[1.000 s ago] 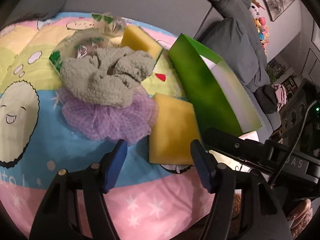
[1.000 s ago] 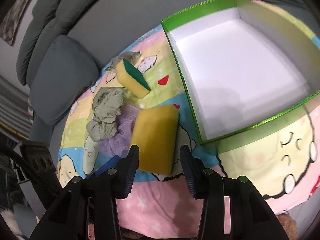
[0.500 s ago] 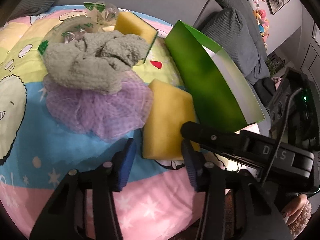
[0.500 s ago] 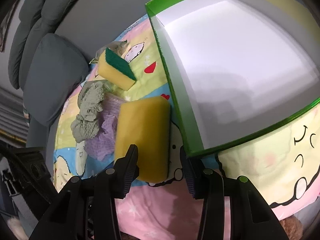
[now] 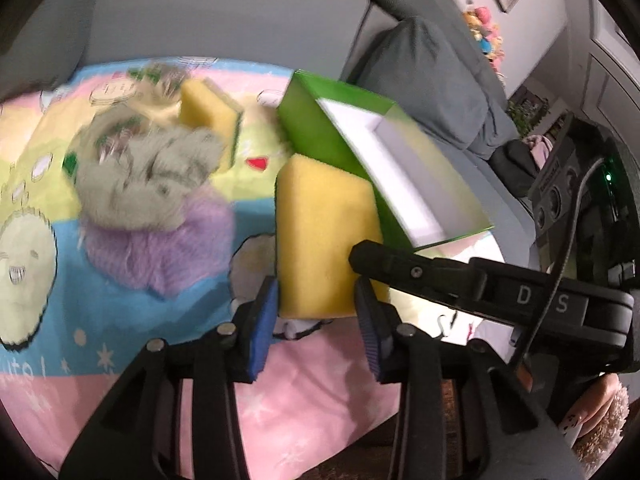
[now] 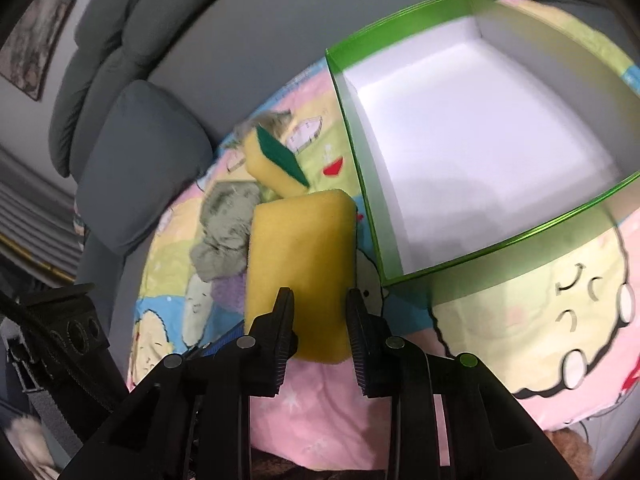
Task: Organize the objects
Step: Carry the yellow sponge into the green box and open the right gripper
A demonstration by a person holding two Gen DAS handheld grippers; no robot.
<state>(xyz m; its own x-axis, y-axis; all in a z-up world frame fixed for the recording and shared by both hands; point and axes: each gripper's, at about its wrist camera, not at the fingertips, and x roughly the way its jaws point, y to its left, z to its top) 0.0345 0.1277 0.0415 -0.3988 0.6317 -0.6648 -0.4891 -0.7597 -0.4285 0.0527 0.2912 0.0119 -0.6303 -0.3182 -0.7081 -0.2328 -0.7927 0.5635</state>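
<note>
Gripping the large yellow sponge (image 5: pixel 324 240) from both sides of its near end, the left gripper (image 5: pixel 316 316) and the right gripper (image 6: pixel 320 320) are both closing their jaws on it, and in each wrist view the pads already press against the foam, so the sponge looks held by the pair. It sits just beside the green box (image 6: pixel 472 152), against the box's near left wall, with its far end tipped up off the cartoon-print blanket (image 6: pixel 540 340). Left of the green box lie the rest of the things to sort: a smaller yellow sponge with a green scouring face (image 6: pixel 276 160), a grey-green cloth (image 5: pixel 148 176) bunched on top of a purple mesh pouf (image 5: pixel 160 248), and some clear wrappers beyond them, too blurred to name. The box's white inside shows nothing in it. The step in hand appears to be the pick-up of the first item. The next move likely calls for carrying the sponge over the box's green rim, keeping both grips matched so the soft foam does not fold or slip, then releasing it flat on the white floor.
</note>
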